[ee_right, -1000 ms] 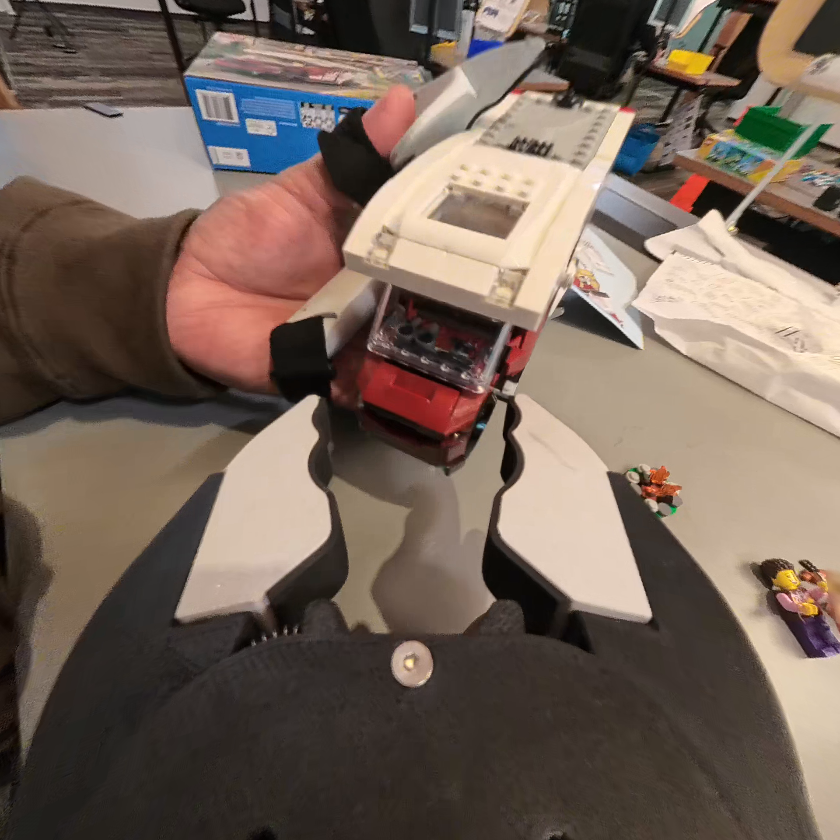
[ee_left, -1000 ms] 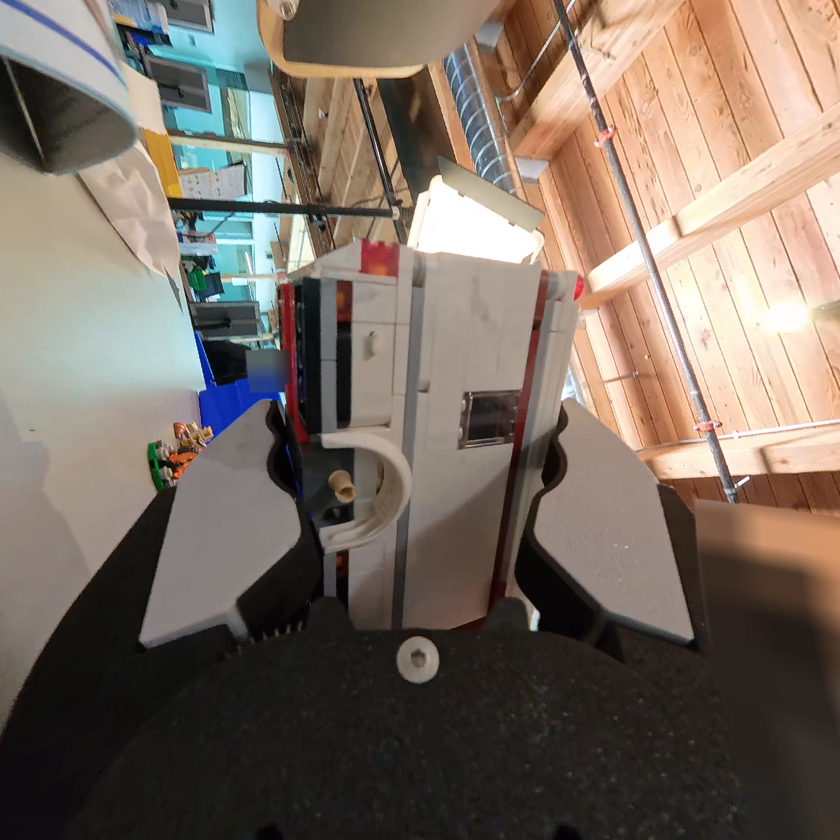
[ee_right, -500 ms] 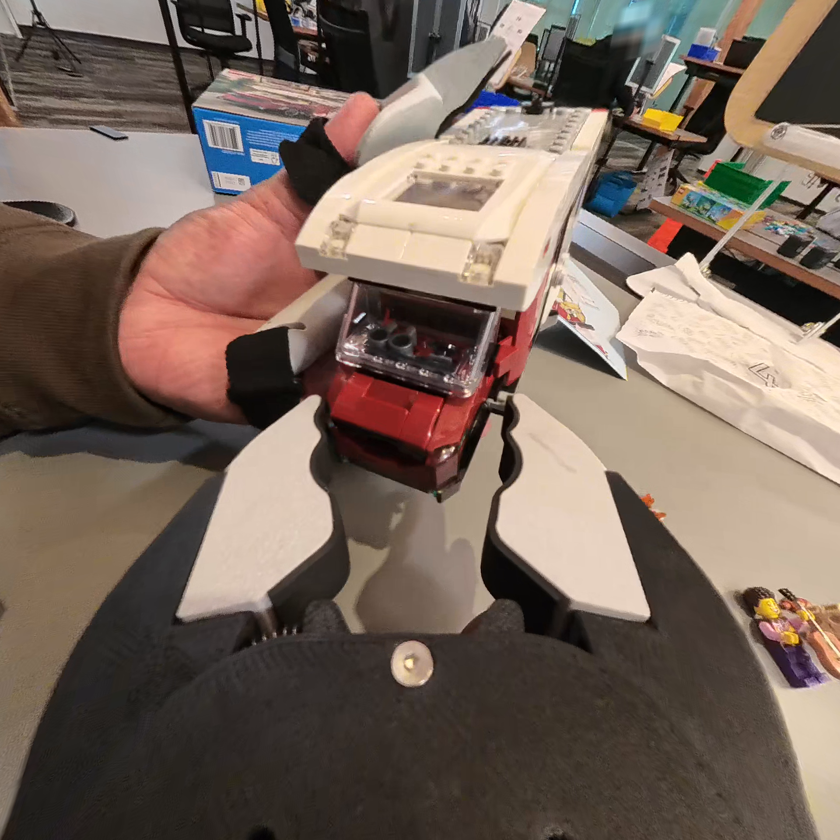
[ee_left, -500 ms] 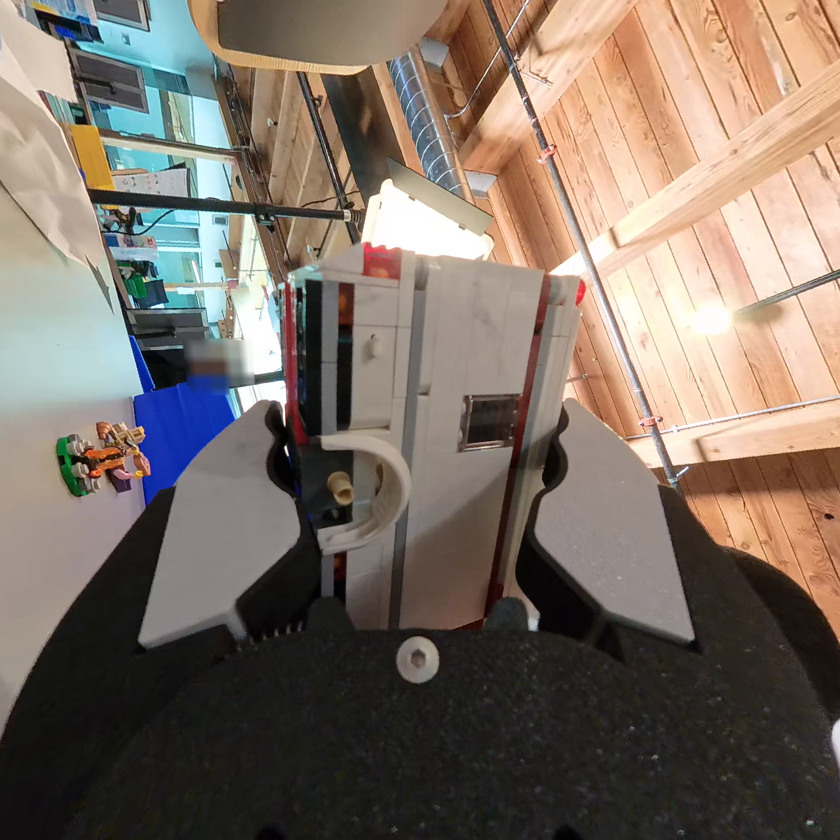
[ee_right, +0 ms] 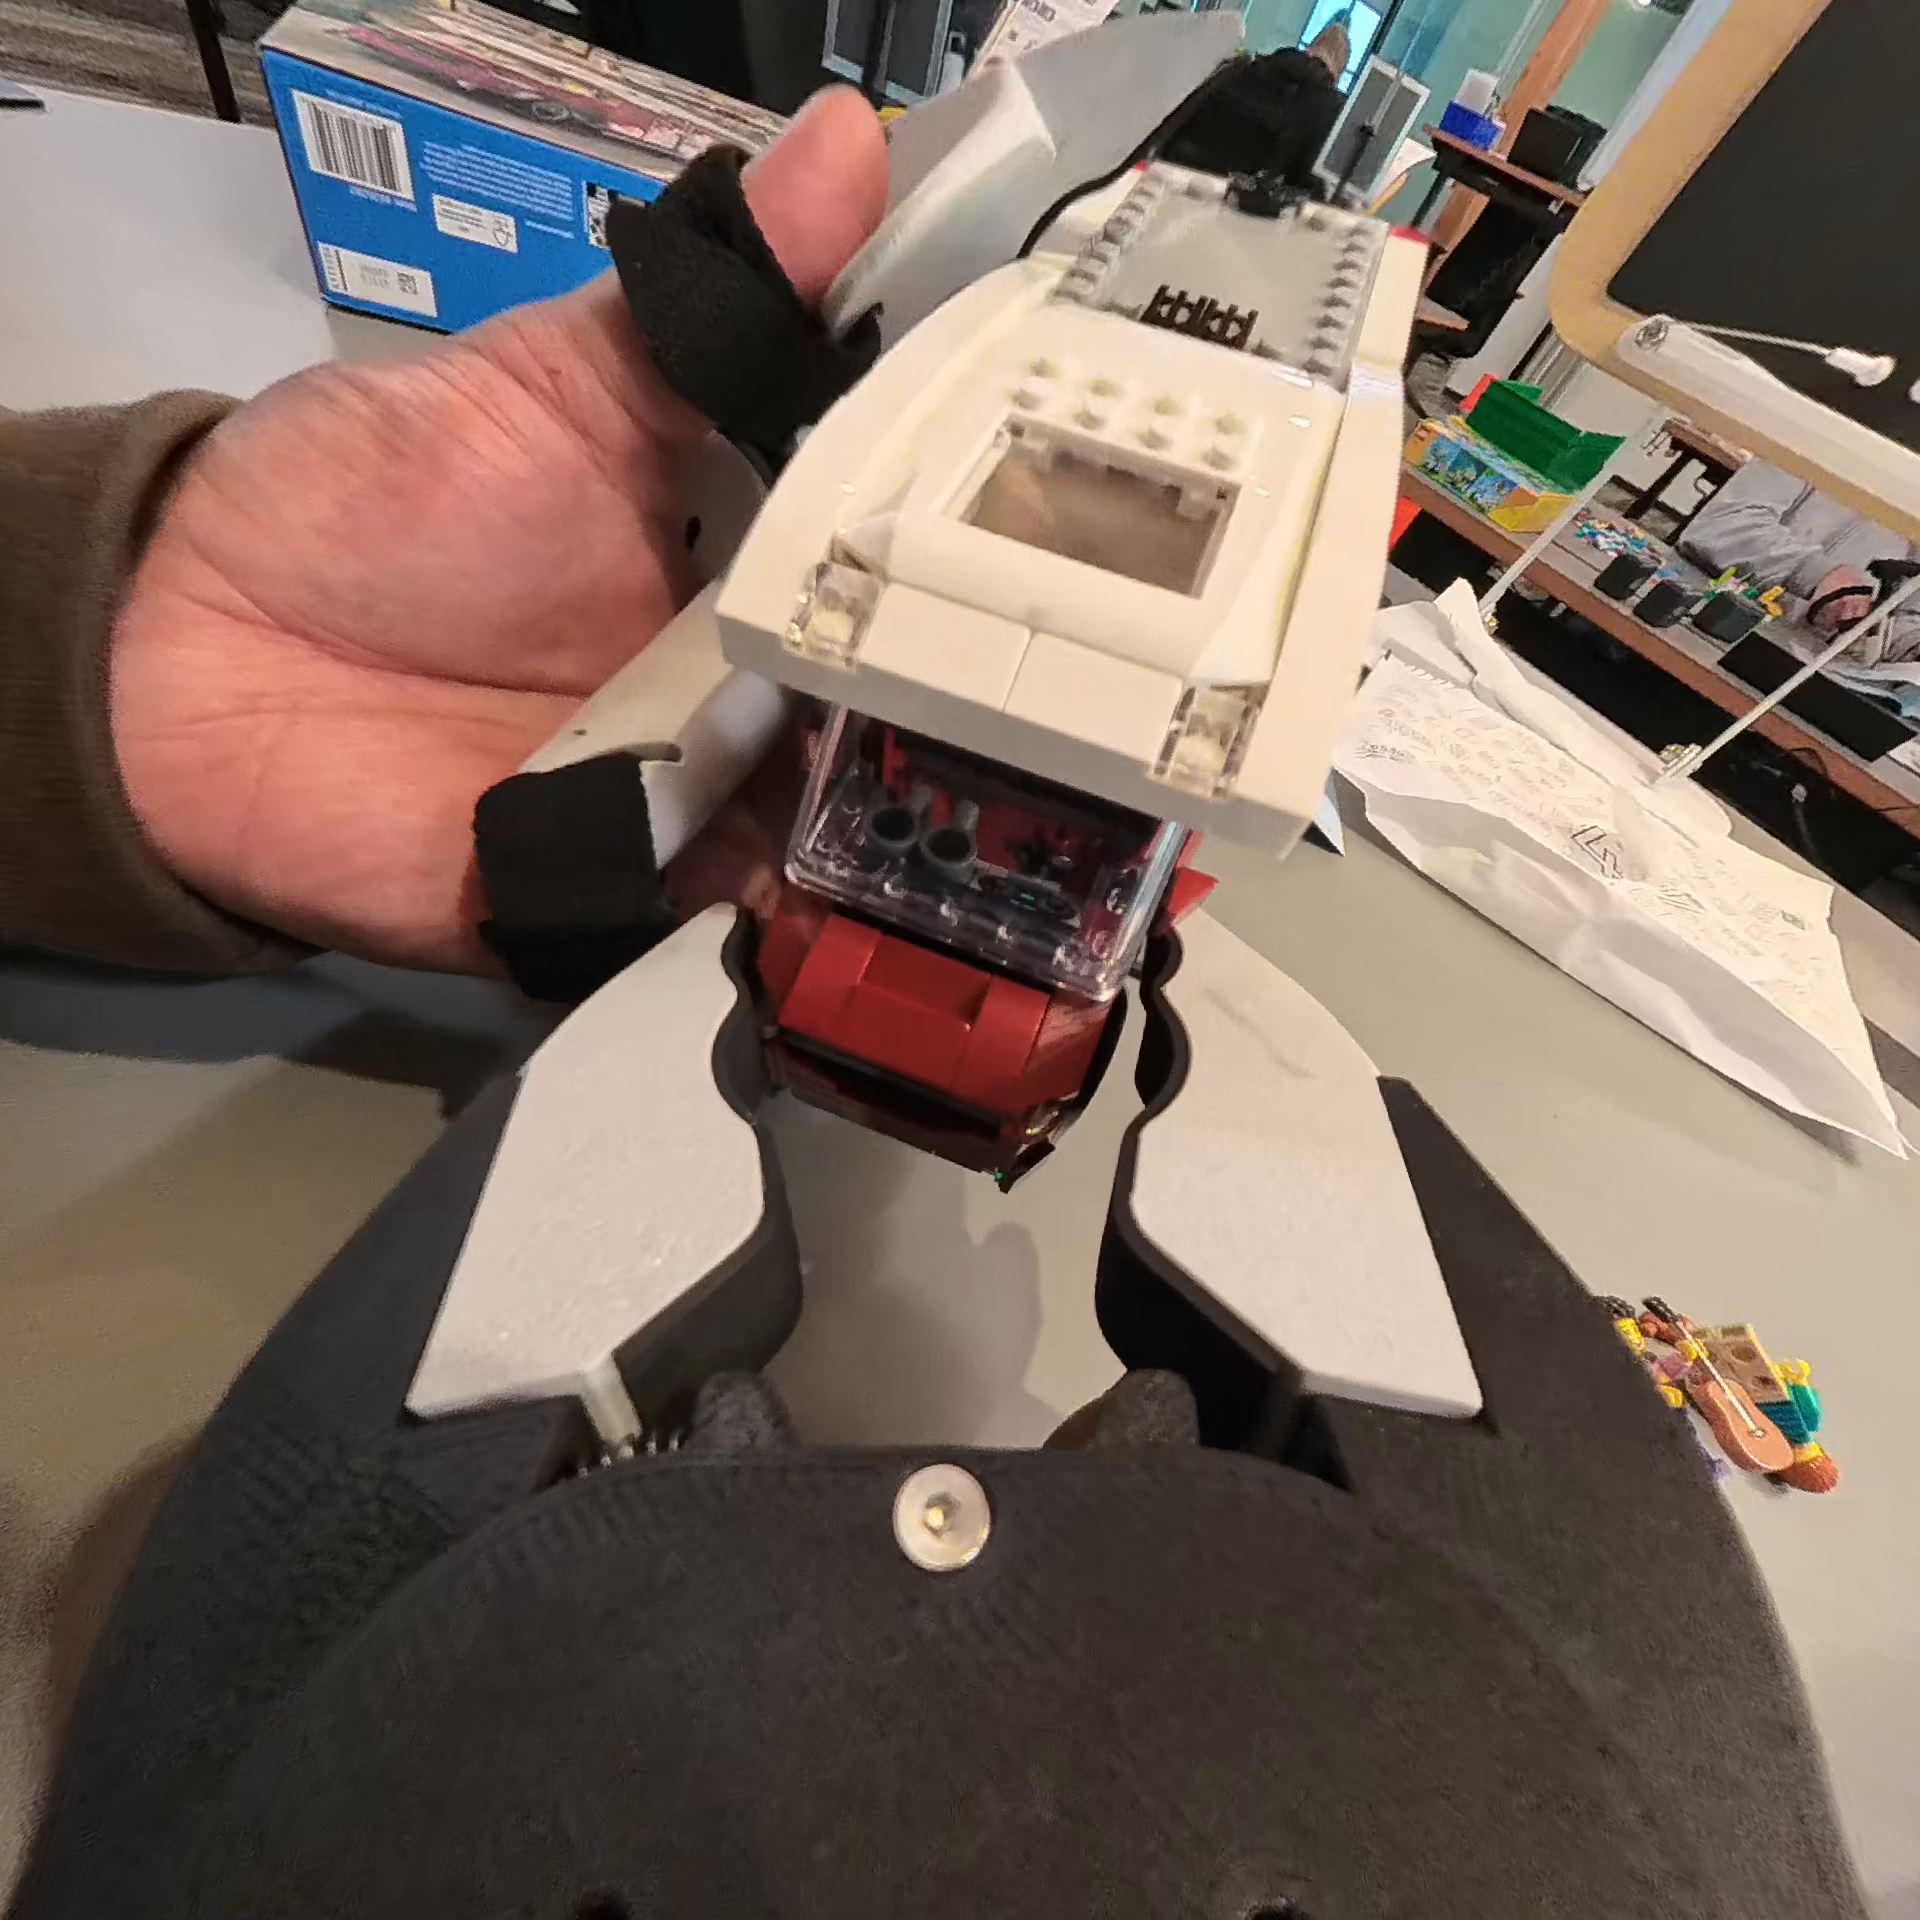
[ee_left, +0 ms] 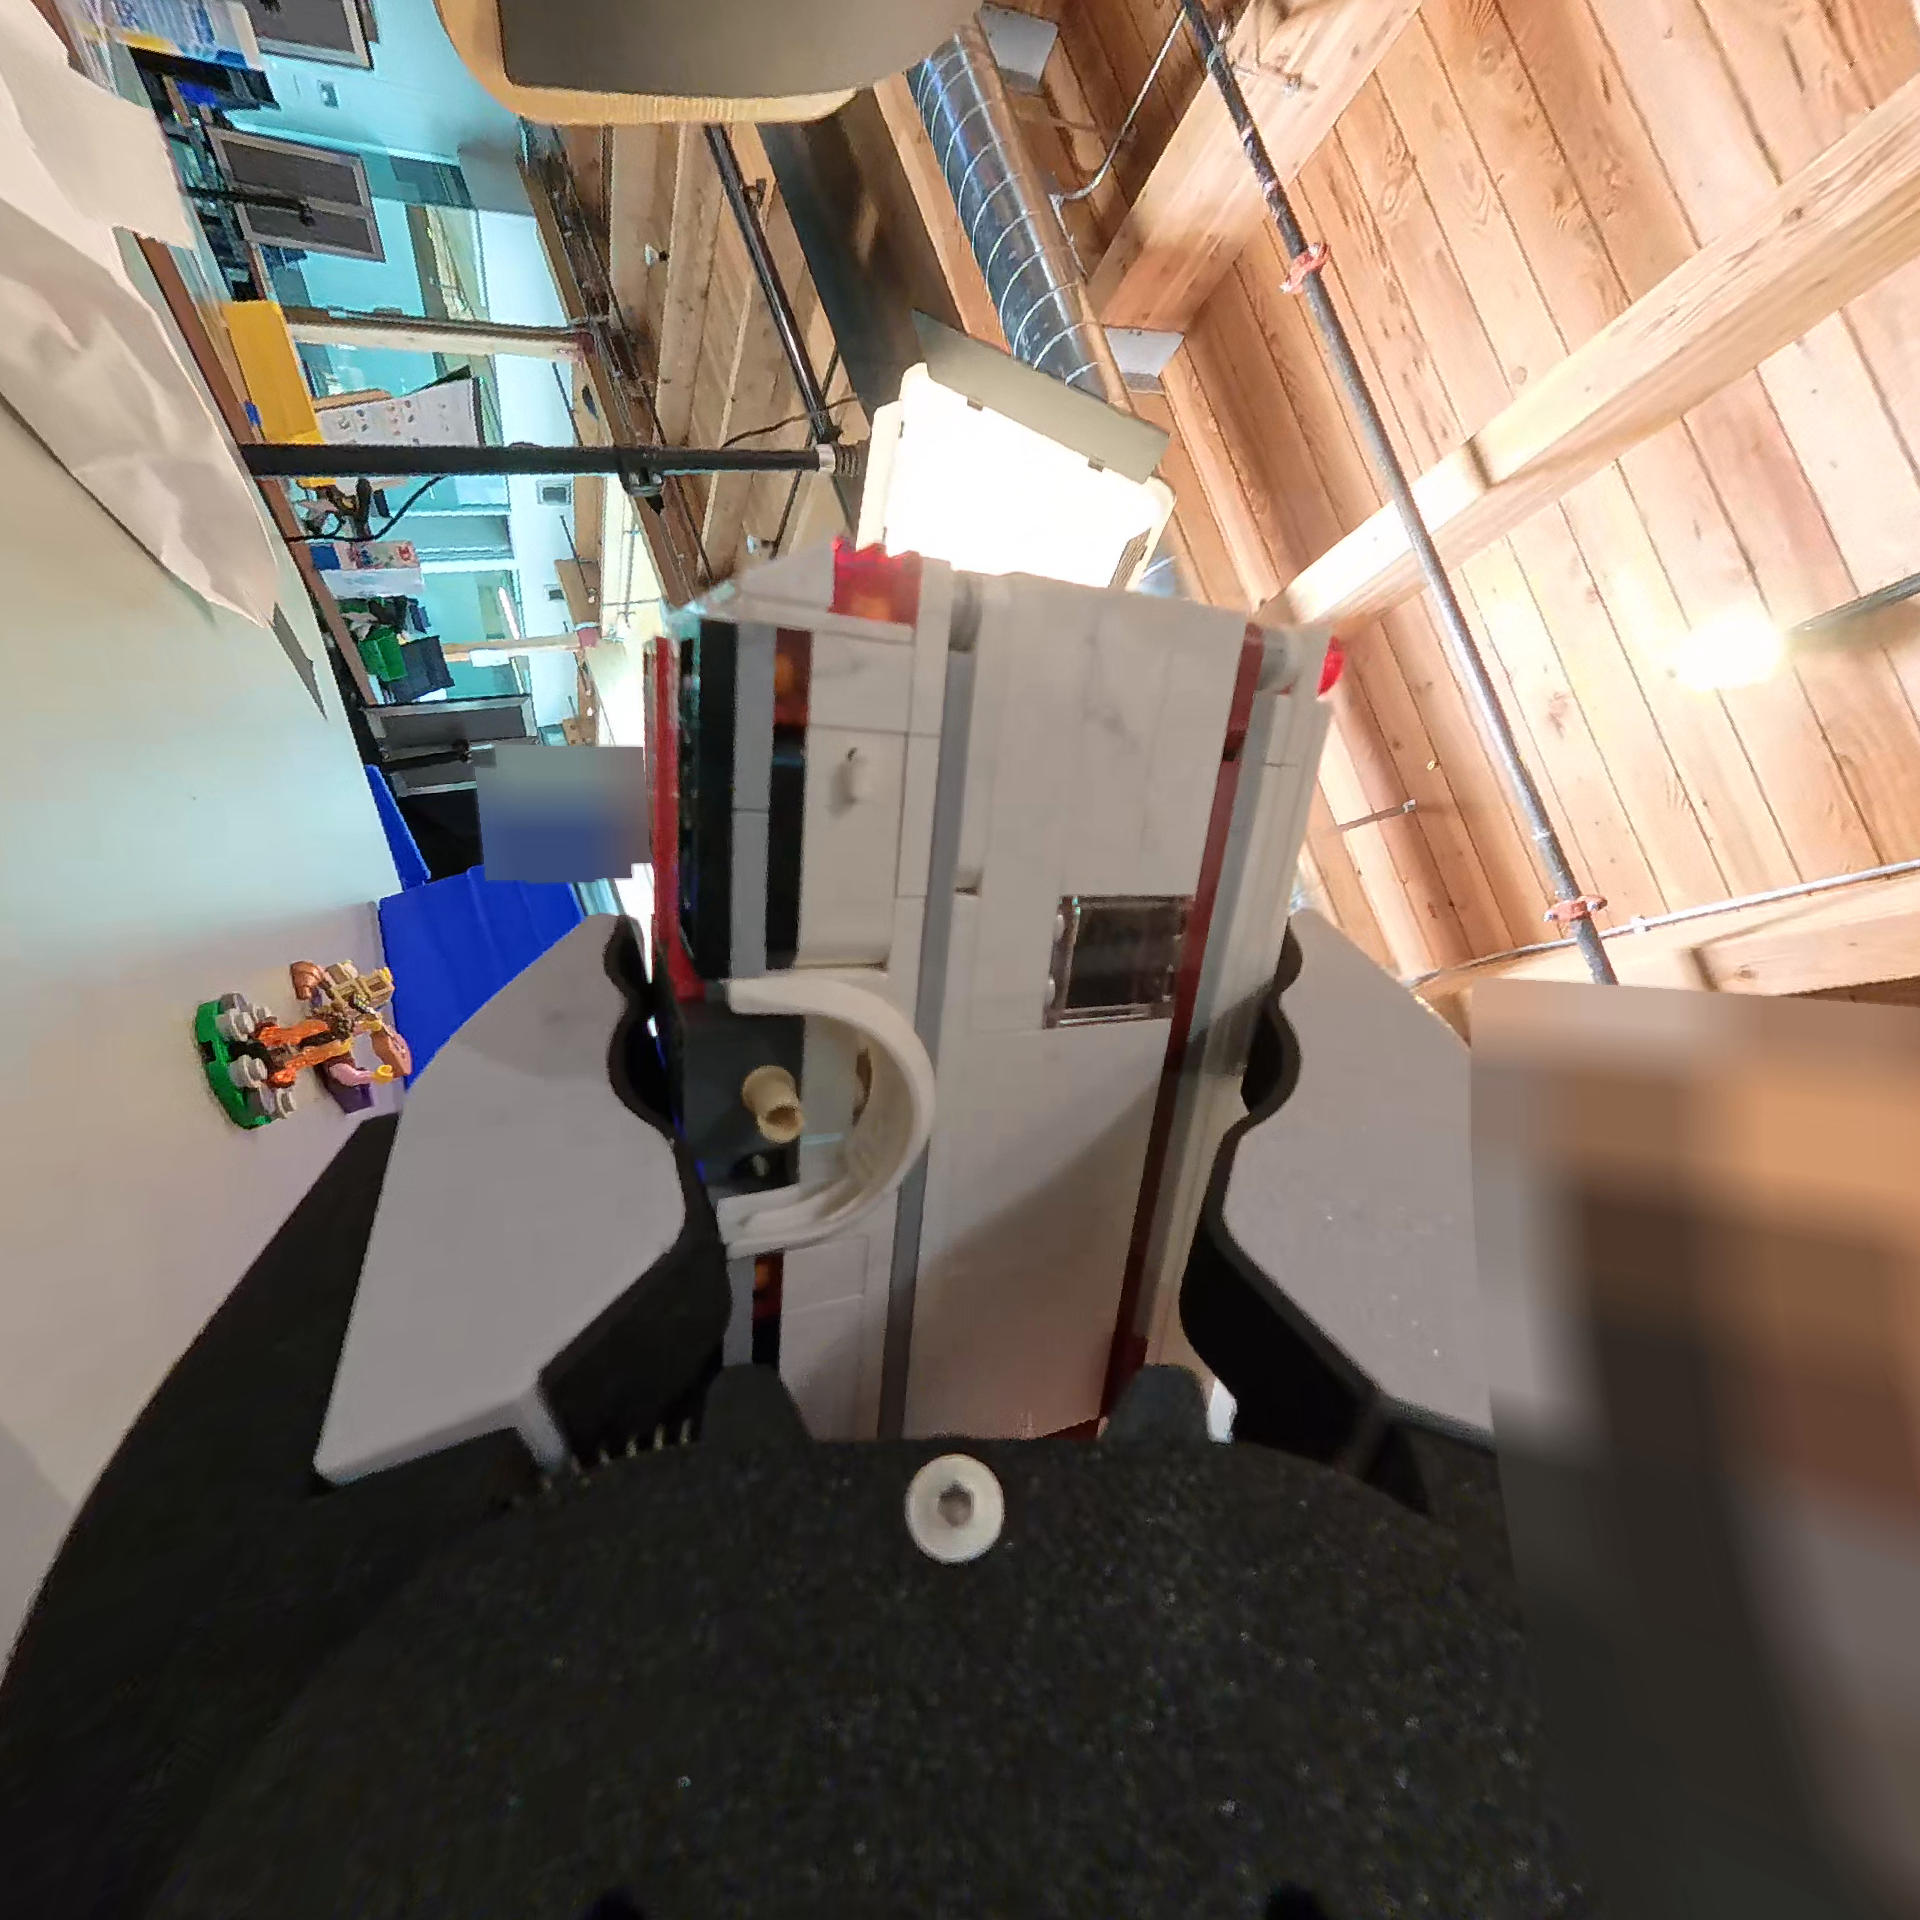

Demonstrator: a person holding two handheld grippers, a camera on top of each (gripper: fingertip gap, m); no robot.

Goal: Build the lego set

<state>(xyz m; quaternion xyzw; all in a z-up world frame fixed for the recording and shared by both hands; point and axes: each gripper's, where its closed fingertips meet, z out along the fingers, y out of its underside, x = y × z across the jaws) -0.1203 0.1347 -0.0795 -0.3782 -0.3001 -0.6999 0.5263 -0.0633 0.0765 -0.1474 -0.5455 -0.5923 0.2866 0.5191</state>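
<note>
White-and-red brick camper van (ee_left: pixel 1049 935) clamped across its body in your left gripper (ee_left: pixel 956 1039), pads pressing both sides, held above grey table (ee_right: pixel 1455 1091); your right gripper (ee_right: pixel 940 1023) pinching van's red nose under clear windscreen; toy figures (ee_right: pixel 1714 1392) lie loose on table, blue box (ee_right: pixel 416 208) behind

The toy camper van (ee_right: pixel 1039 582) has come nearer to the right tool (ee_right: pixel 940 1023): a second ago its red nose (ee_right: pixel 914 1023) hung ahead of the fingertips, now it sits between them, the pads closed against its sides. Beside the right tool, the small toy figures (ee_right: pixel 1725 1392) on the worktop (ee_right: pixel 1558 1091) have shifted closer.
</note>
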